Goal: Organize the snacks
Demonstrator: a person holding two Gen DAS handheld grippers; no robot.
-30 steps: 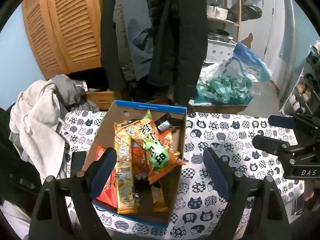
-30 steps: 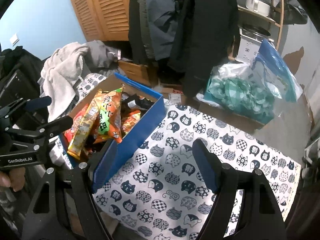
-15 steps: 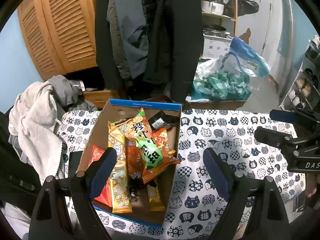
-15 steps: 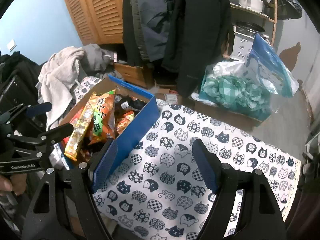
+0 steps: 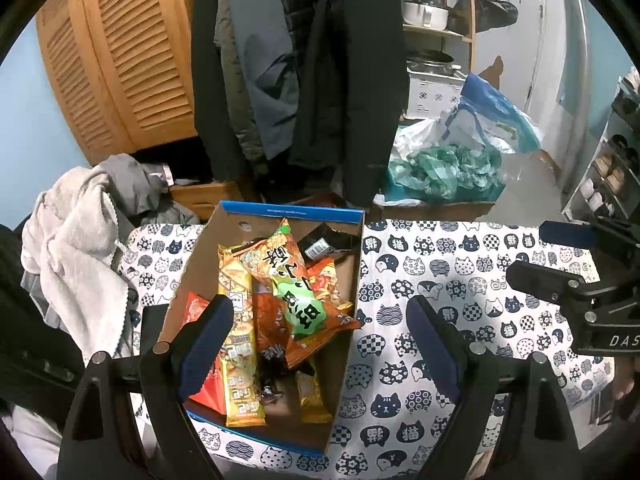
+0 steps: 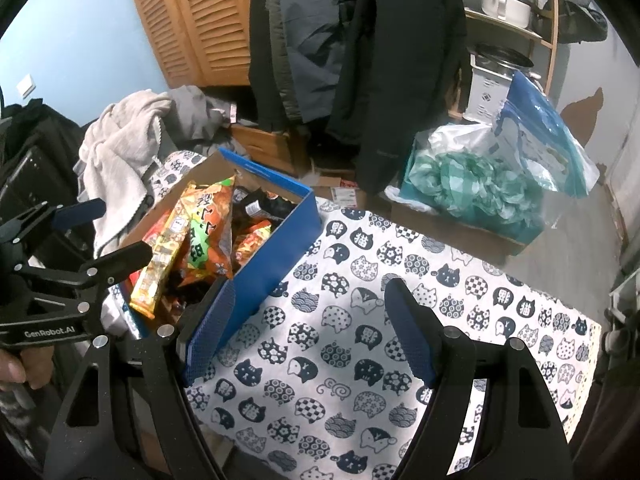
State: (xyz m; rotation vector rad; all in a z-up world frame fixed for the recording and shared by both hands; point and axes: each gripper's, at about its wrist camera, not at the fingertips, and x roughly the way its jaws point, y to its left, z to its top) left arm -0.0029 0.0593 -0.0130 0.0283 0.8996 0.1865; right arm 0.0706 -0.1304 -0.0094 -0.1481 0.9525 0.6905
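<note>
The snack packets (image 5: 280, 304) lay heaped inside the blue cardboard box (image 5: 292, 213), an orange-and-green bag (image 5: 298, 284) on top and a long yellow packet (image 5: 238, 344) at its left. The box sat on the left part of the cat-print tablecloth (image 6: 360, 344). Above the box, the left gripper (image 5: 320, 344) was spread wide, holding nothing. Right of the box, over bare cloth, the right gripper (image 6: 308, 332) was likewise spread, empty. Behind the box hung dark coats (image 5: 304, 60).
</note>
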